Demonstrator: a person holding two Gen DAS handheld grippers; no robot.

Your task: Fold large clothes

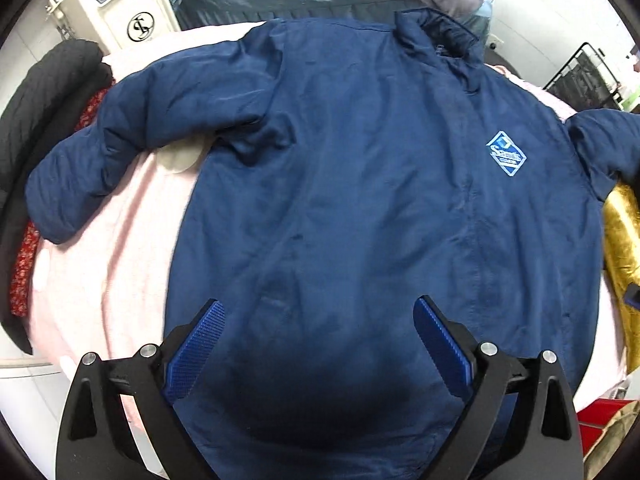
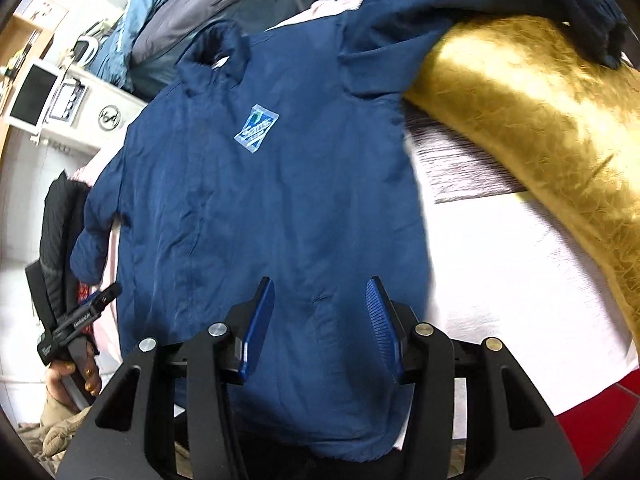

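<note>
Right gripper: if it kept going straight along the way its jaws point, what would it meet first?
Most likely the navy jacket. The right gripper is open and aims at the lower front panel, with nothing visible between. Whether it already touches the fabric is unclear; depth is hard to judge.

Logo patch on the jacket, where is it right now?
The logo patch sits on the chest of the blue jacket, right of the front placket in the left wrist view, below the collar, nearest the sleeve lying over the gold cloth.
</note>
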